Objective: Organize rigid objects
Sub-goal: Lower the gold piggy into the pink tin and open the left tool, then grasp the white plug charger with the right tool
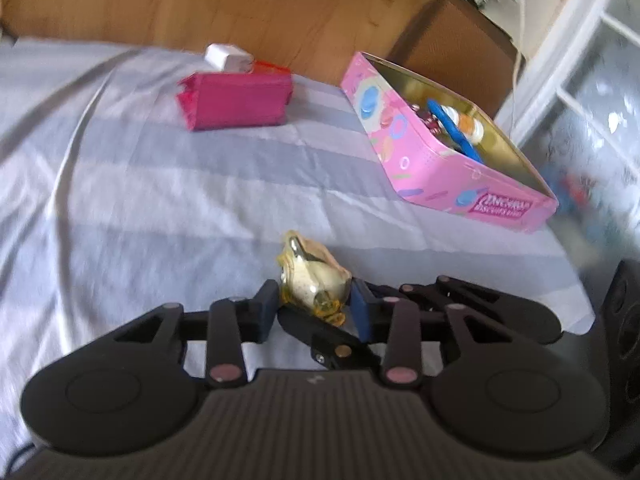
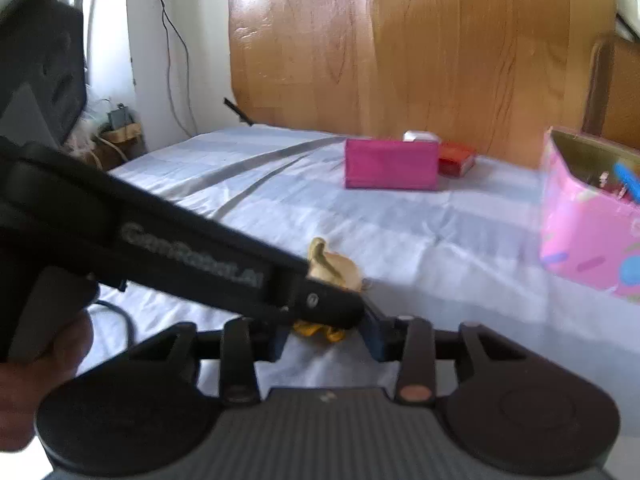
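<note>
A glossy cream trinket [image 1: 316, 276] with a yellow translucent part lies on the pale striped sheet [image 1: 140, 200]. My left gripper [image 1: 314, 308] is shut on it, with a blue pad against each side. In the right wrist view the left gripper's finger [image 2: 332, 308] crosses in from the left over the trinket [image 2: 334, 266]. My right gripper [image 2: 328, 336] is closed around the trinket's yellow end. Its black finger [image 1: 328, 336] shows under the trinket in the left wrist view. An open pink tin [image 1: 440, 168] holding small items stands to the right.
A magenta box [image 1: 240, 100] stands further back, with a white box [image 1: 226, 56] and a red box [image 2: 456, 158] behind it. A wooden headboard [image 2: 440, 40] closes the far side. The sheet's edge drops off right of the pink tin [image 2: 580, 240]. A hand [image 2: 36, 364] holds the left gripper.
</note>
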Demonstrator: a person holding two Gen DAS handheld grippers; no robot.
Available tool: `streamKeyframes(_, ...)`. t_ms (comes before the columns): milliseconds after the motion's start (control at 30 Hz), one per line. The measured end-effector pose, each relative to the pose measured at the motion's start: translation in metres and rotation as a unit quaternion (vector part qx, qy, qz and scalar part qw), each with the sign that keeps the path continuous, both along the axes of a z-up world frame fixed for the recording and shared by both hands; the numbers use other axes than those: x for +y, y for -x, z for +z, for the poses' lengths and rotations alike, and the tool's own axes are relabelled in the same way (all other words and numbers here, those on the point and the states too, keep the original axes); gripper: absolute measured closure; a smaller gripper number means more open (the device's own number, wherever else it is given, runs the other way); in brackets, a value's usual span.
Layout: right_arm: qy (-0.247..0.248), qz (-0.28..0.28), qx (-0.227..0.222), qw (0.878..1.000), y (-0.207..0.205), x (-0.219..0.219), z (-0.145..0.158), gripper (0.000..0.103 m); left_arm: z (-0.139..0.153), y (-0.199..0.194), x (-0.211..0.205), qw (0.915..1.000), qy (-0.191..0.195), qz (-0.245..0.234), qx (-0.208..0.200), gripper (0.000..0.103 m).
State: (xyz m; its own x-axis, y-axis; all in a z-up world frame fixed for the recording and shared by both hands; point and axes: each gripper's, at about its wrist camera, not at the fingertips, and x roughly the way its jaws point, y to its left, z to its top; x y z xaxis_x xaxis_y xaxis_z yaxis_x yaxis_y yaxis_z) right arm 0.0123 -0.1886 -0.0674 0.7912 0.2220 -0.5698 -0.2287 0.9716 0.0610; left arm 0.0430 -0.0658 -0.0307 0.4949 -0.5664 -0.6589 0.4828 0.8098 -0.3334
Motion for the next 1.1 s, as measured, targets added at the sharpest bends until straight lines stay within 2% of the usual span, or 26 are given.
streamKeyframes(67,-0.02,-0.016,-0.008,1.0,0.002,-0.011,0.004,0.068,0.012,-0.004,-0.011,0.9998,0.001,-0.02,-0.011,0.063)
streamKeyframes(133,-0.03,-0.038,-0.035,0.998,0.008,-0.026,0.014,0.069,0.029,-0.008,-0.029,0.9987,0.009,-0.04,-0.03,0.064)
streamKeyframes(267,0.007,-0.098,-0.108,0.989,0.017,-0.057,0.04,0.069,0.055,-0.017,-0.085,0.9929,0.027,-0.089,-0.074,0.064)
streamKeyframes(333,0.006,-0.135,-0.124,0.983,0.016,-0.083,0.048,0.069,0.06,-0.024,-0.118,0.9896,0.029,-0.111,-0.087,0.064)
streamKeyframes(433,-0.004,-0.182,-0.128,0.975,0.008,-0.124,0.055,0.069,0.061,-0.034,-0.164,0.985,0.023,-0.136,-0.104,0.064)
streamKeyframes(567,-0.01,-0.223,-0.112,0.968,-0.01,-0.166,0.052,0.069,0.053,-0.058,-0.203,0.9873,0.028,-0.135,-0.078,0.063)
streamKeyframes(633,-0.004,-0.243,-0.101,0.965,-0.022,-0.18,0.049,0.068,0.048,-0.066,-0.211,0.9905,0.021,-0.118,-0.068,0.062)
streamKeyframes(667,0.002,-0.253,-0.095,0.963,-0.027,-0.184,0.047,0.064,0.045,-0.069,-0.214,0.9912,0.015,-0.113,-0.067,0.059)
streamKeyframes(700,0.004,-0.261,-0.091,0.961,-0.032,-0.187,0.044,0.061,0.044,-0.071,-0.212,0.9914,0.015,-0.109,-0.071,0.058)
streamKeyframes(800,-0.024,-0.27,-0.084,0.959,-0.033,-0.194,0.041,0.061,0.054,-0.068,-0.189,0.9909,0.035,-0.097,-0.086,0.059)
streamKeyframes(900,-0.04,-0.281,-0.104,0.953,-0.017,-0.189,0.044,0.061,0.064,-0.061,-0.13,0.9892,0.074,-0.072,-0.105,0.059)
streamKeyframes(1000,-0.063,-0.262,-0.131,0.954,-0.006,-0.173,0.06,0.06,0.055,-0.06,-0.056,0.9887,0.079,0.006,-0.127,0.058)
streamKeyframes(1100,-0.077,-0.195,-0.13,0.969,-0.02,-0.144,0.076,0.06,0.033,-0.069,0.003,0.9867,0.048,0.097,-0.121,0.058)
